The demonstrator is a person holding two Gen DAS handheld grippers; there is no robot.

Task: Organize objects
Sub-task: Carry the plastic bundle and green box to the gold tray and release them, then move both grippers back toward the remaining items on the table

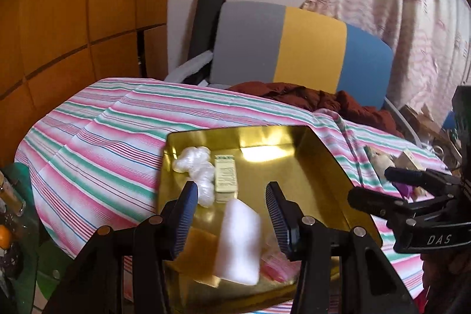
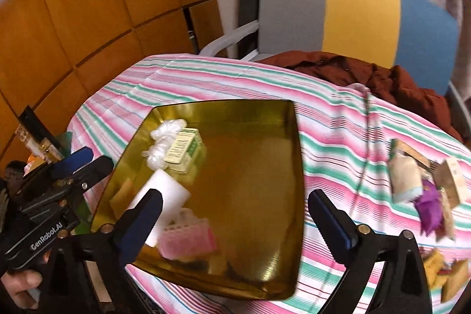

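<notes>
**Gold tray partly filled, more objects waiting on the cloth**

Gold-coloured metal is what the tray (image 2: 256,196) is made of, and it is placed on the striped tablecloth (image 2: 206,78). Four things are already seen inside it: a white plastic bundle (image 2: 163,141), a small green and white box (image 2: 185,150), a white foam block (image 2: 164,189) and a pink ridged item (image 2: 188,240). They are gathered at the left side of the tray, and the rest of its floor is bare. This part of the task is judged as done.

To the right of the tray, well apart from it, a loose group is left on the cloth: a beige pouch (image 2: 404,178), a purple object (image 2: 431,209) and some cardboard pieces (image 2: 450,177), blurred. These are judged as the remaining work.

The left gripper (image 1: 232,214) is held low over the near left corner of the tray; its jaws are spread wide and nothing is gripped, the foam block being seen between them but below. The right gripper (image 2: 235,222) is held above the near edge of the tray, jaws also wide apart and empty. It is pointed toward the tray, not toward the remaining group.
</notes>
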